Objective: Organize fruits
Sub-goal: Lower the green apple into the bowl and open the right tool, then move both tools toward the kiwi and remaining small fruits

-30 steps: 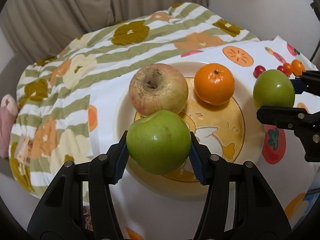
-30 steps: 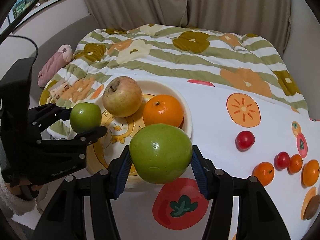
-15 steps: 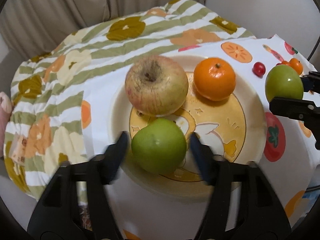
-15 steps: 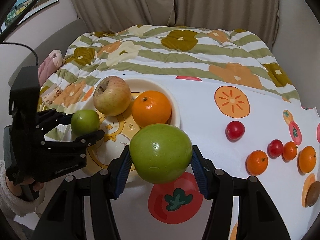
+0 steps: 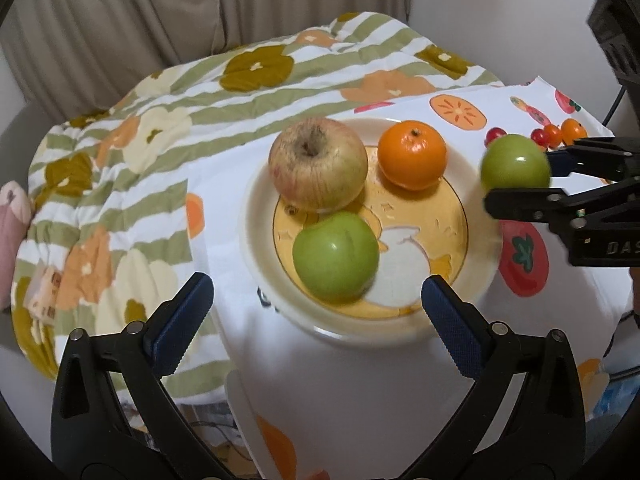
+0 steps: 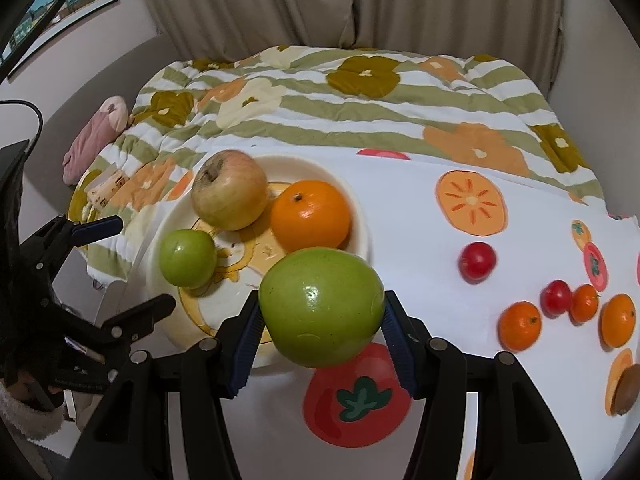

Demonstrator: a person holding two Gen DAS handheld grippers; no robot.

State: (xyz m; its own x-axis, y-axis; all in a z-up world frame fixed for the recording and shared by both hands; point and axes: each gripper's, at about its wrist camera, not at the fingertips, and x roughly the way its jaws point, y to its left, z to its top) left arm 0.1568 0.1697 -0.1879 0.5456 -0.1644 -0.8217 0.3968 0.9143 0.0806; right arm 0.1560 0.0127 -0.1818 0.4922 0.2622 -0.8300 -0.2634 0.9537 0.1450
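A cream plate [image 5: 256,256] [image 6: 360,216] holds a pale red-yellow apple [image 5: 318,164] [image 6: 229,190], an orange [image 5: 412,155] [image 6: 310,216] and a green apple [image 5: 335,256] [image 6: 187,258]. My left gripper [image 5: 316,306] [image 6: 128,264] is open and empty, its jaws wide apart just in front of that green apple. My right gripper [image 6: 322,338] [image 5: 520,180] is shut on a second green apple [image 6: 322,306] [image 5: 515,168] and holds it above the plate's right rim.
Several small red and orange fruits [image 6: 520,326] and a red cherry-like fruit [image 6: 477,261] lie on the fruit-print cloth to the right. A brown kiwi-like fruit [image 6: 626,390] lies at the far right. A striped floral quilt [image 5: 160,128] covers the back and left.
My left gripper has opened, let the green apple down onto the plate and drawn back. My right gripper still holds its green apple, near the plate's right rim.
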